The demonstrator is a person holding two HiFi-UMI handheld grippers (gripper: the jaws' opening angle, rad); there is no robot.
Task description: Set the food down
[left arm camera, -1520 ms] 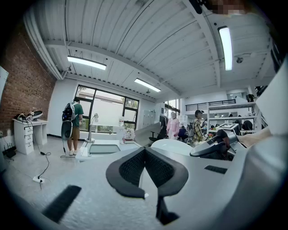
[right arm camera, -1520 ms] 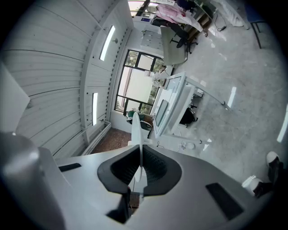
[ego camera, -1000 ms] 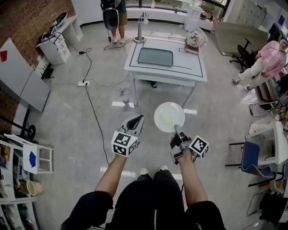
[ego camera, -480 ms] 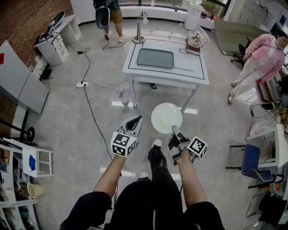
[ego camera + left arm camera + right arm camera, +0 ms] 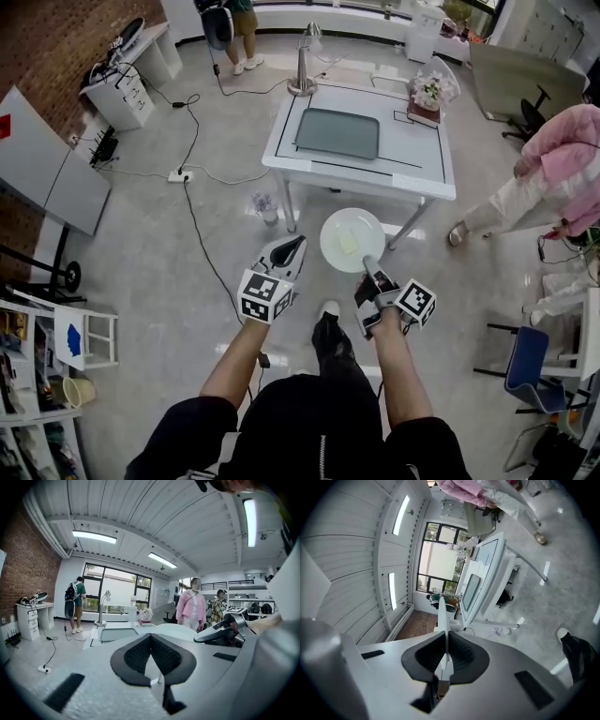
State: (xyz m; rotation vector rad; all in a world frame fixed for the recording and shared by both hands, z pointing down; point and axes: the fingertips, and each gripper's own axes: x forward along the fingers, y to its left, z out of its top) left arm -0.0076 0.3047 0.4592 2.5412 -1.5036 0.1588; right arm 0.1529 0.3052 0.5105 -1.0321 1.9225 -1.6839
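A white plate (image 5: 366, 229) with a pale yellow piece of food (image 5: 348, 241) hangs over the floor, just short of the white table (image 5: 422, 155). My right gripper (image 5: 368, 267) is shut on the plate's near rim; in the right gripper view the plate (image 5: 442, 616) shows edge-on between the pads. My left gripper (image 5: 289, 248) is beside the plate on its left, shut with nothing in it. In the left gripper view its pads (image 5: 136, 656) meet, and the plate (image 5: 174, 630) shows beyond them.
A grey tray (image 5: 338, 133) lies on the table, with flowers (image 5: 429, 92) at its far right corner and a lamp (image 5: 302, 66) behind. A person in pink (image 5: 553, 178) walks on the right. A cable (image 5: 192, 216) crosses the floor; a blue chair (image 5: 525, 356) stands at the right.
Both grippers and the plate have moved forward toward the table, which now looks nearer. The person in pink has walked along the right side.
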